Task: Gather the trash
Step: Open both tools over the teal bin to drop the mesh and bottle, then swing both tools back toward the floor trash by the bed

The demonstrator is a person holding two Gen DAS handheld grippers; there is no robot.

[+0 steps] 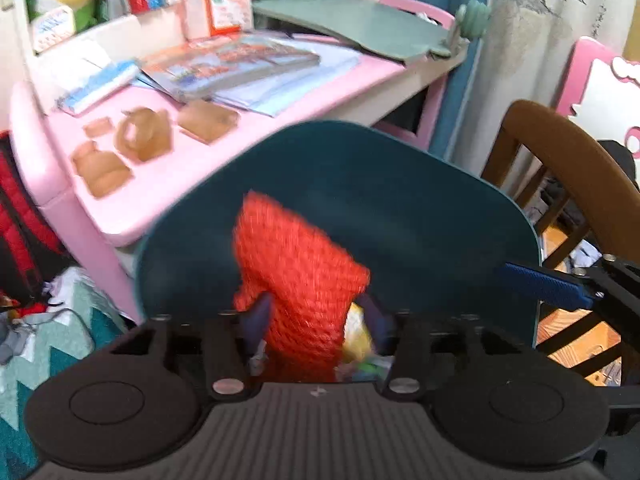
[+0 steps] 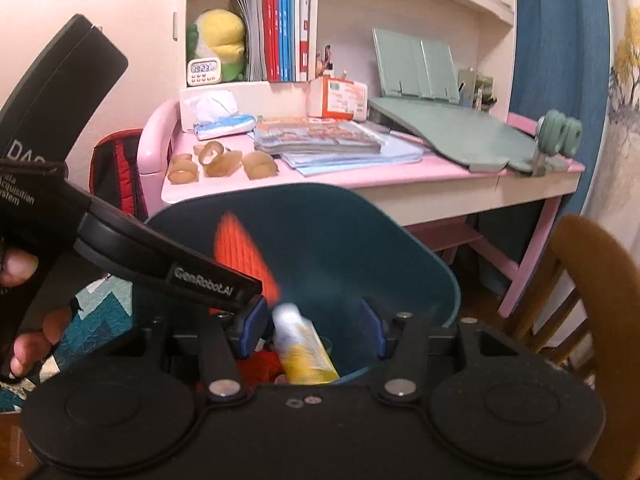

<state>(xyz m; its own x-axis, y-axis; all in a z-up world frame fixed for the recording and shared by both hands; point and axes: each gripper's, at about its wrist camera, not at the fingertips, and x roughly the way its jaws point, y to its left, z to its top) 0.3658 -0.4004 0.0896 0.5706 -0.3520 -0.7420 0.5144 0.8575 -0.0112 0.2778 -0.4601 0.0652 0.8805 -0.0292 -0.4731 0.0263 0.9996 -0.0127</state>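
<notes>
A teal trash bin (image 1: 400,208) stands in front of the pink desk; it also shows in the right wrist view (image 2: 360,232). My left gripper (image 1: 316,316) is over the bin's mouth, its jaws spread, with a red mesh bag (image 1: 300,280) between them, blurred; the grip is unclear. The red mesh bag also shows in the right wrist view (image 2: 240,256). My right gripper (image 2: 312,332) is open above the bin, a white and yellow wrapper (image 2: 304,348) blurred between its jaws. Several brown tape scraps (image 2: 220,164) lie on the desk (image 2: 360,176).
Books and papers (image 2: 320,136), a tissue pack (image 2: 224,124), an orange box (image 2: 336,98) and a green book stand (image 2: 440,120) are on the desk. A brown wooden chair (image 2: 592,300) stands at right. A red bag (image 1: 20,216) leans left of the desk.
</notes>
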